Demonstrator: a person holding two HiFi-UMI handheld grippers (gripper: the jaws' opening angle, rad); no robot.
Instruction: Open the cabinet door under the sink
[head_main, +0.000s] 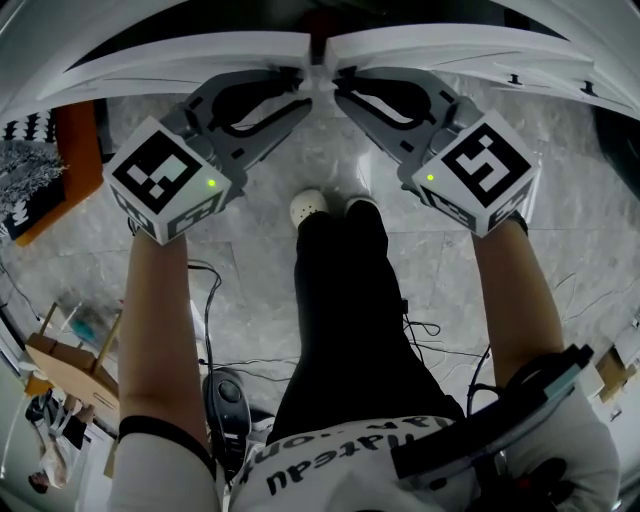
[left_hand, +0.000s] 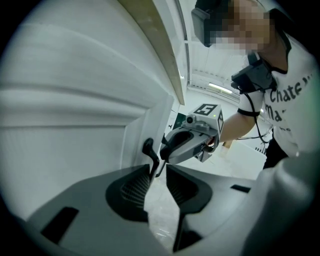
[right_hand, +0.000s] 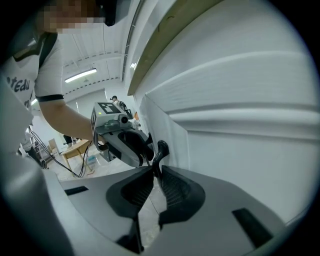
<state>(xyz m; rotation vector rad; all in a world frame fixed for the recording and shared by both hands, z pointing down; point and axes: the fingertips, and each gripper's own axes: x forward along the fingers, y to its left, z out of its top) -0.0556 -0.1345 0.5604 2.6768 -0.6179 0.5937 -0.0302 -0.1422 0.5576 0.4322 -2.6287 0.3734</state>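
Two white cabinet doors meet at the top of the head view, the left door (head_main: 190, 50) and the right door (head_main: 450, 45), both swung out a little towards me. My left gripper (head_main: 303, 88) is shut on the left door's black handle (left_hand: 149, 151), which runs down between its jaws. My right gripper (head_main: 337, 86) is shut on the right door's black handle (right_hand: 160, 151). The two grippers sit tip to tip at the doors' inner edges. The left gripper view shows the right gripper (left_hand: 192, 140) close by, and the right gripper view shows the left gripper (right_hand: 122, 142).
Grey marble floor (head_main: 270, 290) lies below, with my legs and shoes (head_main: 310, 205) between the arms. Black cables (head_main: 205, 300) trail on the floor. An orange-edged mat (head_main: 55, 170) and wooden pieces (head_main: 70, 365) are at the left.
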